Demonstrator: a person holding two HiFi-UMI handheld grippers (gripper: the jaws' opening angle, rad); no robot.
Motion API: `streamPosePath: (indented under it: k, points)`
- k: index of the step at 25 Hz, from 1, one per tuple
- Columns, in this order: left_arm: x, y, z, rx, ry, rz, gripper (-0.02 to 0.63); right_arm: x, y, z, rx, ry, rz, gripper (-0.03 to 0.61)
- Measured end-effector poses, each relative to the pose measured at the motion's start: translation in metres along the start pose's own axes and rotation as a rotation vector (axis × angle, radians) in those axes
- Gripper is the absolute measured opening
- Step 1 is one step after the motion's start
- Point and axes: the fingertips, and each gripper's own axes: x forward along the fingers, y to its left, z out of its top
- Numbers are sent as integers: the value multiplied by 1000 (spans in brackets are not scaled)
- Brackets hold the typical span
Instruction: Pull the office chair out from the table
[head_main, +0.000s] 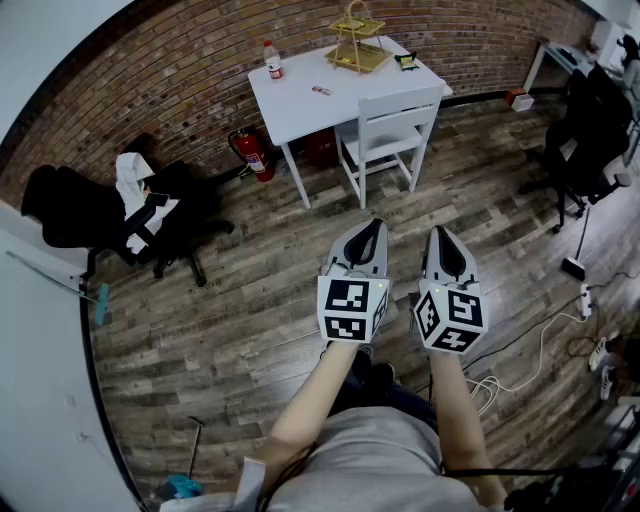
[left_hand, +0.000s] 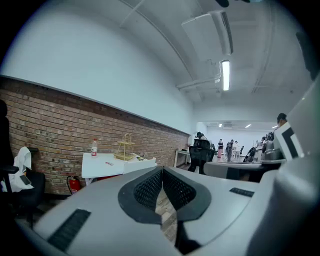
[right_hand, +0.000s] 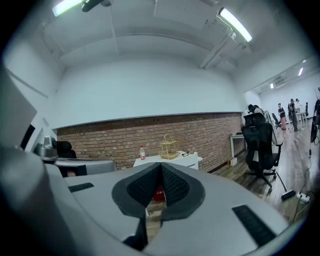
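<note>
Wht chair (head_main: 398, 108), solid back, pushed against wht table (head_main: 300, 95).

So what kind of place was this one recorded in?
Probably an open-plan office or shared workspace: a white table with a white chair at it stands by a brick wall, a black office chair sits at the right, and people stand among desks further down the room.

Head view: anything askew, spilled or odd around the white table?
Nothing is spilled or askew. The white chair sits squarely pushed in at the white table. One oddity: it is a plain four-legged chair, while a black office chair stands off to the left, draped with white cloth. At right, loose cables lie on the floor.
</note>
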Motion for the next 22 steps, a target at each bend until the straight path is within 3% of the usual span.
streamPosePath:
  k: [22]
  points:
    - [13,-4,-6,3,17,2,15,7,-8,0,-21,-2,6,14]
